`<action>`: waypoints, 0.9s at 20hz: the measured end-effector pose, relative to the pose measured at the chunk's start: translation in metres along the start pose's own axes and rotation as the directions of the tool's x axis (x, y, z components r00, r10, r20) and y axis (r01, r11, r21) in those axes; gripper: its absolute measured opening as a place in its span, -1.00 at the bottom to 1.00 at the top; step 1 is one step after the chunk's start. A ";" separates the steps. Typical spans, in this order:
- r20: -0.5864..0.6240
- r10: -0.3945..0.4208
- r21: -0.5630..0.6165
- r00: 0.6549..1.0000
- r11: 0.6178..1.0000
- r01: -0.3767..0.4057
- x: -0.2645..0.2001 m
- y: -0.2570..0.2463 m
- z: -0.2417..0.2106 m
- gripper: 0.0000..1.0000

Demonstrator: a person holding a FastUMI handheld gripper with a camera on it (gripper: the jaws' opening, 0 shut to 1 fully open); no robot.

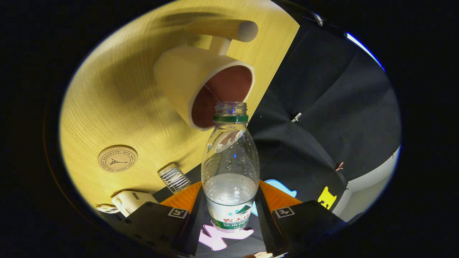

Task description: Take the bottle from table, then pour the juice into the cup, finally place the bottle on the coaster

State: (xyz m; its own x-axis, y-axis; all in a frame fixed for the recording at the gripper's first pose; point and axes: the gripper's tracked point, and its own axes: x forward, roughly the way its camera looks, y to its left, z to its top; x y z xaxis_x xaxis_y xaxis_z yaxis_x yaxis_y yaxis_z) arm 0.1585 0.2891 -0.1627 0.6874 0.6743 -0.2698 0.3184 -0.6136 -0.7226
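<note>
My gripper (229, 211) is shut on a clear plastic bottle (230, 168) with a green neck ring and no cap; both fingers press on its labelled lower body. Liquid fills the bottle's lower part. The view is tilted. The bottle's open mouth sits right in front of the rim of a cream cup (200, 89) with a dark red inside and a long handle, standing on the wooden table (118, 107). A round cork coaster (117, 158) lies on the table, off to the left finger's side, apart from the cup.
A ribbed clear glass (174, 177) stands at the table's edge near the left finger. A small cream device (132, 201) sits beside it. Black booth cloth (333, 107) hangs beyond the table's edge.
</note>
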 end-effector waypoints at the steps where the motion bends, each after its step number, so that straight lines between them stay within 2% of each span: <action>1: 0.000 0.000 -0.005 1.000 1.000 0.000 0.001 -0.001 0.000 0.43; 8: -0.006 0.002 -0.018 1.000 1.000 -0.002 -0.002 -0.007 -0.002 0.43; 12: -0.036 0.031 0.028 0.999 0.999 -0.030 -0.009 0.000 -0.009 0.42; 15: -0.084 0.102 0.163 0.991 0.983 -0.088 -0.015 0.019 -0.020 0.43; 16: -0.095 0.133 0.234 0.987 0.966 -0.107 -0.019 0.026 -0.023 0.44; 18: -0.104 0.176 0.398 0.979 0.909 -0.121 -0.028 0.036 -0.024 0.44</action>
State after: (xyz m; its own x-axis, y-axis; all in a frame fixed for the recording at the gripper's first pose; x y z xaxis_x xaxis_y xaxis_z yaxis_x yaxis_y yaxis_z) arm 0.1665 0.2376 -0.1657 0.7966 0.5095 -0.3253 -0.0536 -0.4765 -0.8775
